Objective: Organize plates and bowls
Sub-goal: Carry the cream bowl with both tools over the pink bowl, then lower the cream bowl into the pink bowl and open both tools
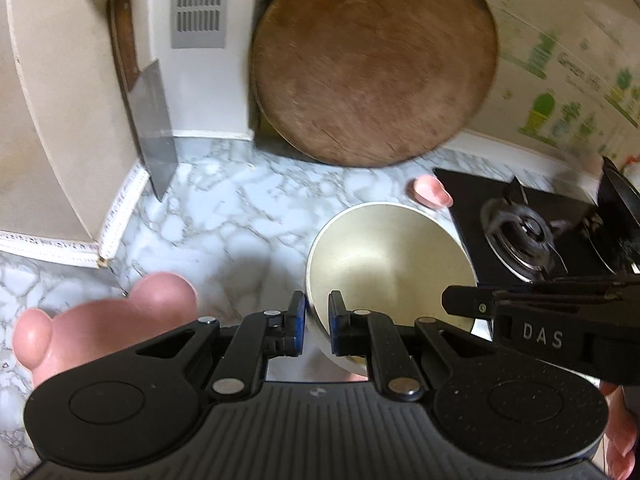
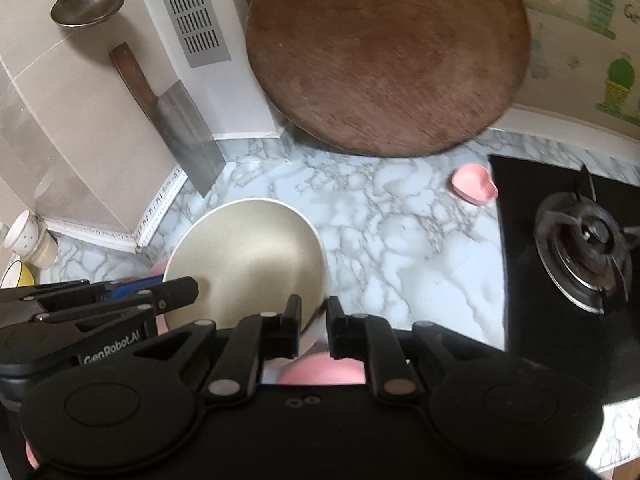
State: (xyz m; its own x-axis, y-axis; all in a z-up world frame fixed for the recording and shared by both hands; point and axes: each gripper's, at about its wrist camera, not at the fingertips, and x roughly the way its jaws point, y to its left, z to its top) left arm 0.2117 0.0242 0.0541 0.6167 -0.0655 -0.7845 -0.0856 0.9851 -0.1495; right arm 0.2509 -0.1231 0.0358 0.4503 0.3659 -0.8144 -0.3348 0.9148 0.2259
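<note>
Tongs gripping bowl, marble counter

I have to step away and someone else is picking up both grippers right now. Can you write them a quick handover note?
Left gripper: shut on the near rim of the cream bowl.
Right gripper: shut on the same bowl's rim, from the other side.
The bowl is held over the marble counter, with a pink dish showing beneath it. Whether it rests on that dish cannot be told.
A small pink heart dish sits apart, beside the stove.
Done: bowl gripped by both.
Left: set the bowl down, then probably gather the heart dish.
</note>
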